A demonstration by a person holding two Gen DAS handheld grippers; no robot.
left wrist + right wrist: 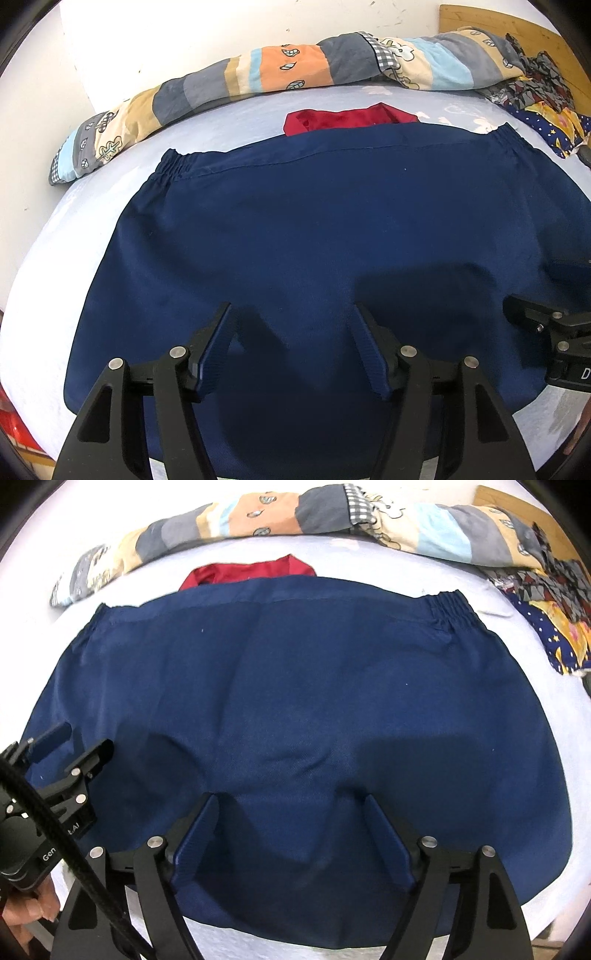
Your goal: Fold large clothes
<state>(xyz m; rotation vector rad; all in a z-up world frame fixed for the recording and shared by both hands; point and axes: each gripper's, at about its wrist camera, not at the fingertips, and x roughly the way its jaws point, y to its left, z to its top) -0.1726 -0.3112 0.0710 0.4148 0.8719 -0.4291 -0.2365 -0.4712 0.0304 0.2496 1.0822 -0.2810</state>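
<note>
Navy blue garment (314,229) spread flat across a bed (44,280) covered in a pale sheet, elastic waistband at the far edge, near hem toward the cameras. Gathered elastic visible at the far corners in both views.

Left gripper (293,314) poised over the near part of the navy cloth, its 2 fingers (216,343) set apart with only flat fabric showing in the gap, nothing pinched. Seen again at the lower left of the right wrist view (74,753), with part of a hand (26,915) beneath it.

Right gripper (291,805) likewise above the near part of the garment, its fingers (388,842) spread wide, gripping nothing, cloth lying smooth between them. Seen at the right edge of the left wrist view (535,314).

Red garment (347,118) lying just beyond the waistband, partly tucked behind it. Striped patchwork quilt (229,81) bunched in a long roll along the far side of the bed against a white wall (184,33). Heap of patterned clothes (543,96) at the far right, beside a wooden headboard (517,26).
</note>
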